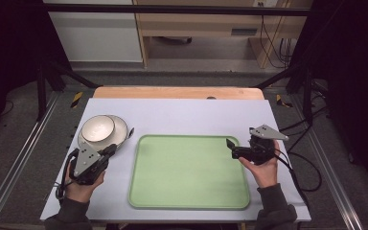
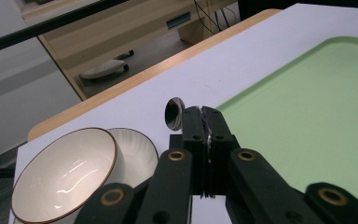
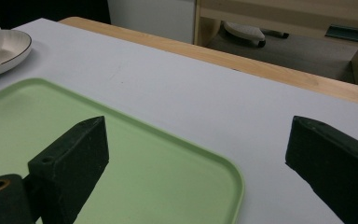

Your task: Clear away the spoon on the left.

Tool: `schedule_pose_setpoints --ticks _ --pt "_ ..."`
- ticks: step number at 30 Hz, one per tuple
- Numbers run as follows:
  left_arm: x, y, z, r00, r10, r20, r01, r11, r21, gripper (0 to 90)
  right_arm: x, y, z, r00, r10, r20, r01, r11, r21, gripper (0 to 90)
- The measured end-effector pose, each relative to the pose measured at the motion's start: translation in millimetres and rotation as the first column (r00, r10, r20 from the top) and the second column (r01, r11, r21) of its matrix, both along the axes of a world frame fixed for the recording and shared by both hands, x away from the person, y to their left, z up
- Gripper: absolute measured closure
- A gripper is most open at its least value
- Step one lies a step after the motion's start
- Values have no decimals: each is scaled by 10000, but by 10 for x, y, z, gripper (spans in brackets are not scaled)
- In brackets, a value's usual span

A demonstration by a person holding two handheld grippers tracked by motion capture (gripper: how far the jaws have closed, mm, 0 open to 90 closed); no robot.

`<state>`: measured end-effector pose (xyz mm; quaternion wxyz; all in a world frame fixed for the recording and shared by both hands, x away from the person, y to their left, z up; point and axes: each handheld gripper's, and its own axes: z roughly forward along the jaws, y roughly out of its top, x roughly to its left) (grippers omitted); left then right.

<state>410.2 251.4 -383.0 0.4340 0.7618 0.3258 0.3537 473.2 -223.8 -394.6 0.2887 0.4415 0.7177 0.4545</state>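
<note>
Clamping a spoon (image 2: 174, 113) by its handle, my left gripper (image 2: 201, 122) hovers at the bowl's (image 1: 97, 128) four o'clock. My right gripper (image 3: 196, 154) stands wide open over the green tray's (image 1: 189, 170) two o'clock corner.

A pale green tray (image 1: 187, 172) is laid in the middle of a white sheet (image 1: 182, 112), by which a wooden tabletop (image 1: 172, 92) is covered up to its far edge. A cream bowl (image 1: 97, 128) with a brown rim is set in a white plate (image 1: 121, 129) at the sheet's left, just beside the tray's far left corner. The table is enclosed by a black frame (image 1: 172, 8). Yellow-and-black tape marks (image 1: 76, 99) are seen on the grey floor. Behind, a white cabinet (image 1: 96, 33) and a wooden desk (image 1: 211, 24) are placed, with cables (image 1: 273, 43) hung at the right
</note>
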Motion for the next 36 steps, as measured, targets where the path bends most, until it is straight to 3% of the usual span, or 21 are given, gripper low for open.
schedule_pose_setpoints --ticks 36 --pt "45 -358 -259 9951 -771 -625 826 9925 905 893 5 -7 -1 9999 -4 -101 3 10000 -93 62"
